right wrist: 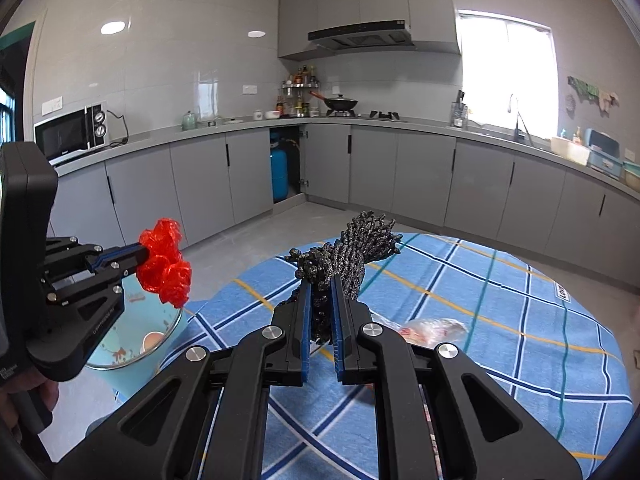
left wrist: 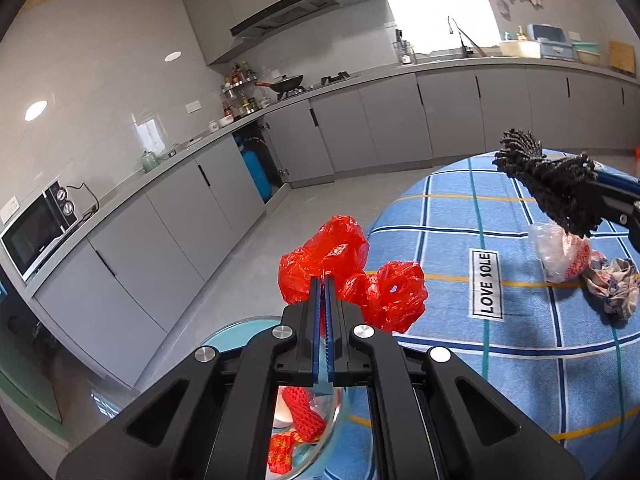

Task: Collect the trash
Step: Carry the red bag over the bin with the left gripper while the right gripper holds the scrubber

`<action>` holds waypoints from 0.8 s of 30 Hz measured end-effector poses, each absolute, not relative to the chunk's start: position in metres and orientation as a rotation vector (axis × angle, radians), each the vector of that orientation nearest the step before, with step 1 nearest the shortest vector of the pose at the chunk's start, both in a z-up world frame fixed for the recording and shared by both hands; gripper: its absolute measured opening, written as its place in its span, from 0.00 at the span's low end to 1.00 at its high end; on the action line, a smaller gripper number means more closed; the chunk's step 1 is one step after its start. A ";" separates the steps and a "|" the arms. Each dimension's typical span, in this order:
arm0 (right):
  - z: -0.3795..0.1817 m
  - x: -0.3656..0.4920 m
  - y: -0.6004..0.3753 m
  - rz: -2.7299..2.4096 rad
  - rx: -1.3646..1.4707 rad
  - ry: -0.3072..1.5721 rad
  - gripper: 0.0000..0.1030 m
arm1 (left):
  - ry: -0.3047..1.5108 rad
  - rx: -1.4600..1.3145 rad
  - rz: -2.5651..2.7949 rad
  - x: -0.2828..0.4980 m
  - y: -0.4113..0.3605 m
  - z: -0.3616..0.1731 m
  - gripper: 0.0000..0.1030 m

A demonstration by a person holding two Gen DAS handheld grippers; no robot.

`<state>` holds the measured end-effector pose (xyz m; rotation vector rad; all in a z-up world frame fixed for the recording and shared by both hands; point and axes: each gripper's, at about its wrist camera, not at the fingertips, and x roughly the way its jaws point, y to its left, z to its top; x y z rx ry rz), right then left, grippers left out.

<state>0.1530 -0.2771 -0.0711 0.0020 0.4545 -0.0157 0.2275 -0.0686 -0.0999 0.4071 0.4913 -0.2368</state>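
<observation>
At the far left of the kitchen a microwave (right wrist: 70, 133) sits on the grey counter (right wrist: 208, 130) by the wall. Below and nearer, a glass bowl (right wrist: 136, 340) stands just off the left edge of the round table; scraps of red and white rubbish lie inside it, among them a piece of red foam netting (left wrist: 302, 410).

The left gripper (left wrist: 324, 280) is held in the air above that bowl, its fingers (right wrist: 120, 258) clenched tight on a crumpled red plastic bag (left wrist: 348, 270). The bag bulges out beyond the fingertips and hangs clear of the table, over its left edge.

The table wears a blue checked cloth (right wrist: 500, 356) with yellow and white lines and a label reading LOVE SOLE (left wrist: 486, 284).

Right of the red bag, the right gripper (right wrist: 320, 280) is also raised above the cloth, clamped on a bundle of black netting (right wrist: 348, 252). The bundle sticks up past the fingertips and fans out at its end; none of it touches the cloth.

Under and beyond the right gripper, on the right part of the table, a clear plastic bag (left wrist: 560, 250) with red and white contents lies on the cloth. Touching it on its right side is a crumpled patterned cloth (left wrist: 618, 286), close to the table's right edge.
</observation>
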 end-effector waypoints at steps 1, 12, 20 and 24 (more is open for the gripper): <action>-0.071 0.154 -0.274 -0.011 -0.002 0.456 0.10 | 0.491 0.404 -0.233 0.228 -0.066 -0.100 0.02; -0.072 0.163 -0.244 0.035 -0.038 0.467 0.10 | 0.497 0.386 -0.161 0.235 -0.032 -0.098 0.02; -0.072 0.171 -0.228 0.064 -0.053 0.469 0.09 | 0.509 0.379 -0.110 0.237 -0.005 -0.100 0.02; -0.072 0.174 -0.219 0.087 -0.059 0.468 0.10 | 0.516 0.379 -0.089 0.238 0.008 -0.101 0.02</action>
